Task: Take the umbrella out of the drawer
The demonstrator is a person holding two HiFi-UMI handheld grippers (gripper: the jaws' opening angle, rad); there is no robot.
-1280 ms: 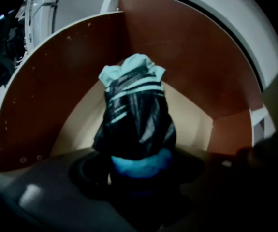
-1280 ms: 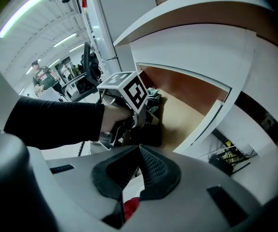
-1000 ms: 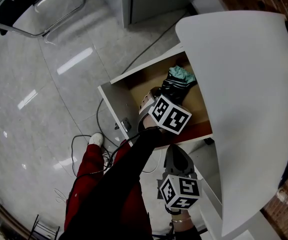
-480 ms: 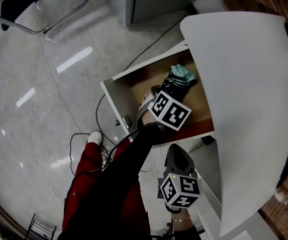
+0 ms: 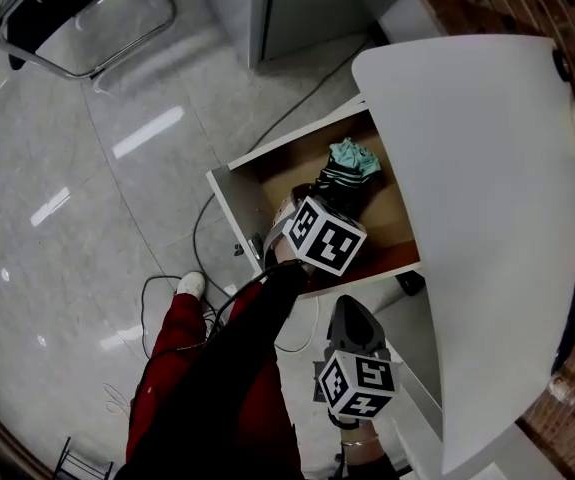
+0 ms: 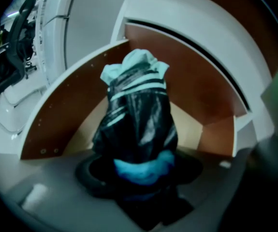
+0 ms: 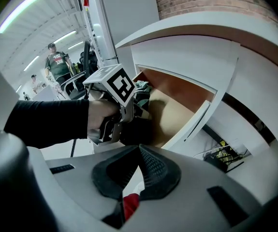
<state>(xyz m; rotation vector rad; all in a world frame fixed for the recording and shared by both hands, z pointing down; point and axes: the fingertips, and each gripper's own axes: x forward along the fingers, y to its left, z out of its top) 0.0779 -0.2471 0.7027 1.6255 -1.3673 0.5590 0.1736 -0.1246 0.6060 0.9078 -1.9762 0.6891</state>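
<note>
**Item: umbrella (image 6: 136,115), folded.** Black with pale stripes, mint-coloured cloth at its far end. It lay lengthwise inside the drawer (image 5: 229,196), its far end close to the desk top (image 5: 487,168) that overhung the drawer's back. Whether it rested on the drawer floor or was raised a little could not be told.

**Item: drawer.** It stood pulled out, with brown inner walls and a white front. Nothing but the umbrella showed inside.

**Item: left gripper (image 6: 141,175).** It reached into the drawer from the near side. Its jaws were clamped on the umbrella's near end, where a blue patch showed between them. In the head view its marker cube sat over the drawer's near edge and covered the grip.

**Item: right gripper (image 7: 138,164).** It was held near and to the right, outside the drawer and well apart from the umbrella. Its jaws met at the tips with nothing between them.

**Status of task.**
- Done: the drawer was open and the umbrella was gripped.
- Left: the umbrella was not yet out. Its whole length was within the drawer walls, so by my reading the lift and carry clear of the drawer remained.
- Note: the far end sat close under the desk top. The draw-out would probably need to come toward the near side before rising.
</note>
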